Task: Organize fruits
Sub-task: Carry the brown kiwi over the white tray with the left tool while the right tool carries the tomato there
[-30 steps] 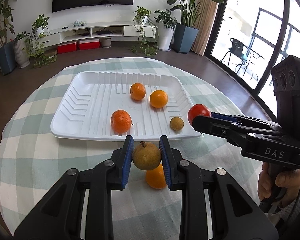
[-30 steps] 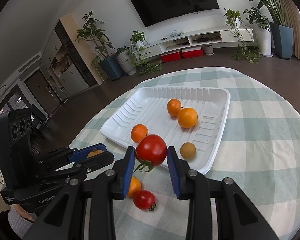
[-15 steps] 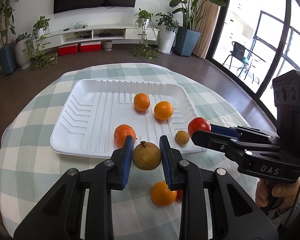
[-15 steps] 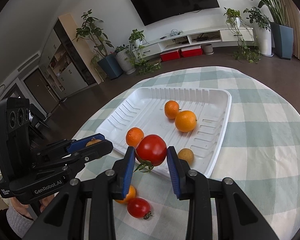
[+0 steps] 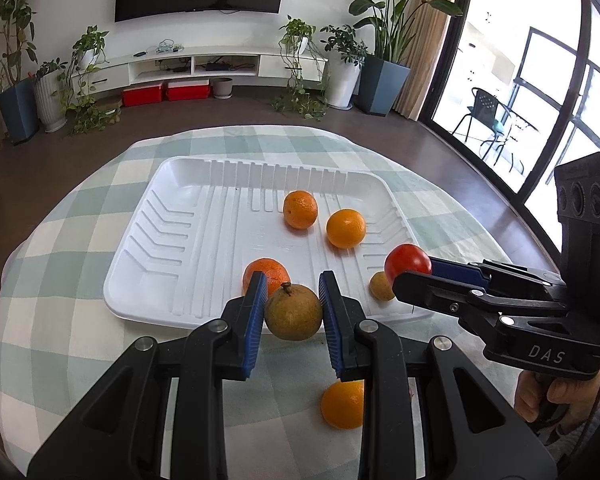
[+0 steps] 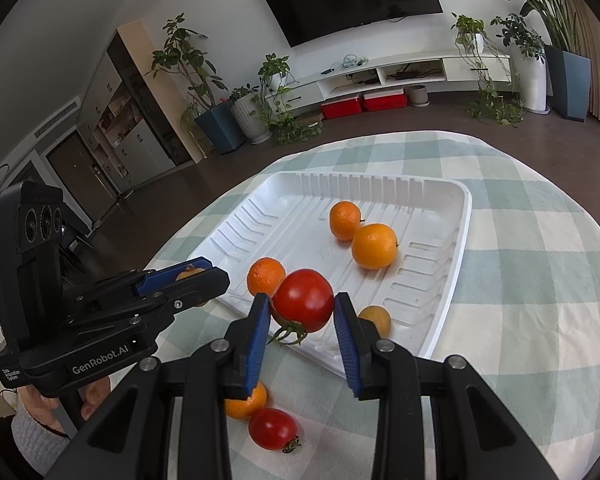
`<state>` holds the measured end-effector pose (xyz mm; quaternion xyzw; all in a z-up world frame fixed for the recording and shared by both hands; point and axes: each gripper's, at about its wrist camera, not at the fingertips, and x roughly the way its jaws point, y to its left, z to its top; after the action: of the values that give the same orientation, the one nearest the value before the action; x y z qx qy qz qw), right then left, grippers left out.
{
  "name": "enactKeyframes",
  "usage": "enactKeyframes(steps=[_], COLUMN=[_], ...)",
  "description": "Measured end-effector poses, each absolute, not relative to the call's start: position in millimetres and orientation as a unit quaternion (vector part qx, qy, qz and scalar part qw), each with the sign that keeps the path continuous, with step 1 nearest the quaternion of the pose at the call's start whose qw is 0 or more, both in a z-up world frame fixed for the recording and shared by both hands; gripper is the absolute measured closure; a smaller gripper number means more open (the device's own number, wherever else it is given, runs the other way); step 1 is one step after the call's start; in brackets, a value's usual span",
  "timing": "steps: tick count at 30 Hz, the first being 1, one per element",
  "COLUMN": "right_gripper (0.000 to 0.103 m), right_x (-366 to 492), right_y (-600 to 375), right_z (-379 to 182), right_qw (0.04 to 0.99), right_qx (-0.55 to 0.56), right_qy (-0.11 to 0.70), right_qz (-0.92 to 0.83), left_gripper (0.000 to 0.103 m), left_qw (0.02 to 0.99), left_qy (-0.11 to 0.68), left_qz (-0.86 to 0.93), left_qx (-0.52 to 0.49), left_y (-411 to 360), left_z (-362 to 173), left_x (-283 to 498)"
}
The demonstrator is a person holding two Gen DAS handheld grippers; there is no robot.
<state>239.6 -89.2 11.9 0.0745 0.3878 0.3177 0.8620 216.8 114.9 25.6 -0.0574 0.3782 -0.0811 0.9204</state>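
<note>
- Fruits: three oranges sit in the white tray on the checked tablecloth — far orange, right orange, near orange, the last partly behind the left finger pad.
- Small brown fruit also in the tray near its front edge; half hidden by the right gripper's pad, and in the left view by the tomato.
- Left gripper: pads pinching a brown-green round fruit, held up over the tray's near rim.
- Right gripper: pads clamped on a red tomato, stem hanging down, held over the tray's near edge.
- On the cloth outside the tray: loose orange and a second tomato. The orange is partly covered by a gripper finger in both views; the tomato is barely visible in the left view.
- A hand grips the right handle, cut off at frame edge.
</note>
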Motion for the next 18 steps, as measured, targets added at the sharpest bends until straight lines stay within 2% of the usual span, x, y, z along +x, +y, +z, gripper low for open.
enactKeyframes(steps=[18], right_gripper=[0.067], right_x=[246.6], right_y=[-81.4], right_z=[6.3], right_qw=[0.861], right_qx=[0.062], right_qy=[0.393], right_qz=[0.318], left_gripper=[0.078], left_qw=[0.919], left_qy=[0.382], left_qz=[-0.06], left_qx=[-0.075], left_y=[133.9], left_z=[14.9], left_x=[236.2])
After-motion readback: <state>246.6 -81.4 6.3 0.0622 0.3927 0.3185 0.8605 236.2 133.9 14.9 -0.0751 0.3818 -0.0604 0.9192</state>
